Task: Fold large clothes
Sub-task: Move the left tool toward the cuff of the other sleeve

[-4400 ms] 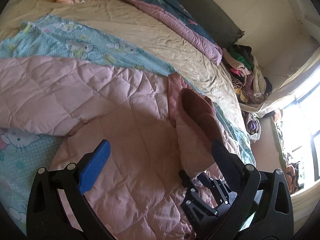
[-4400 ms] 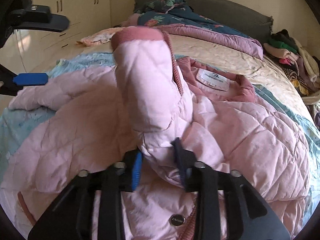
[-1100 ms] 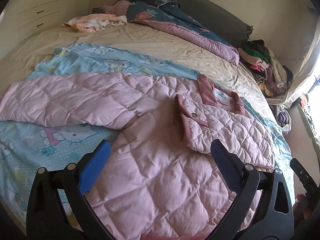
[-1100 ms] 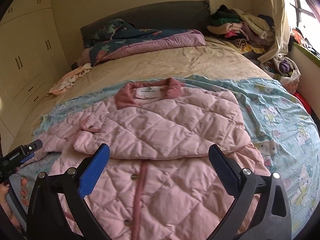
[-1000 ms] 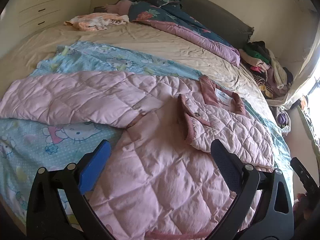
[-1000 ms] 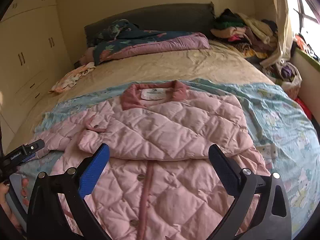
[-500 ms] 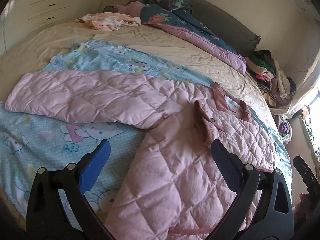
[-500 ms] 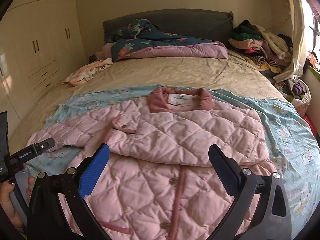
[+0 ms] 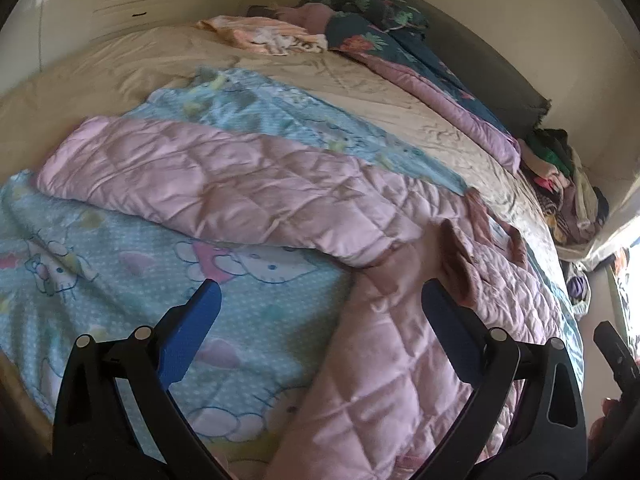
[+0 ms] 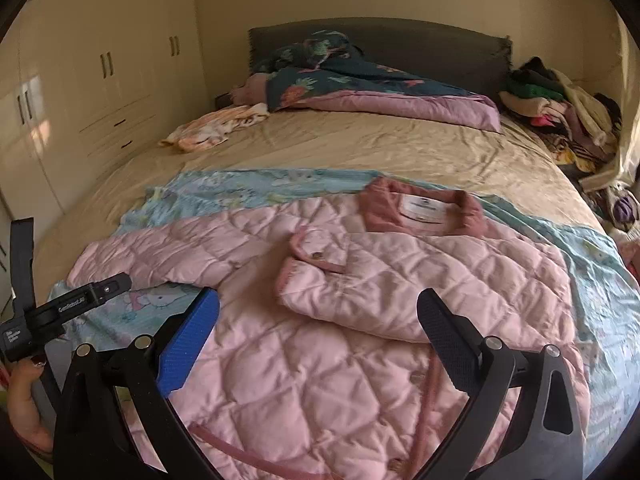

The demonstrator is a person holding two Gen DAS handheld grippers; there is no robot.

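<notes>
Pink quilted jacket [image 10: 320,360] flat under both tools | left tool [image 9: 320,312] apart | right tool [image 10: 318,320] apart

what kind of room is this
Almost certainly a home bedroom: a large bed with a dark headboard, built-in wardrobes along the wall, and a pink quilted jacket spread on it.
</notes>
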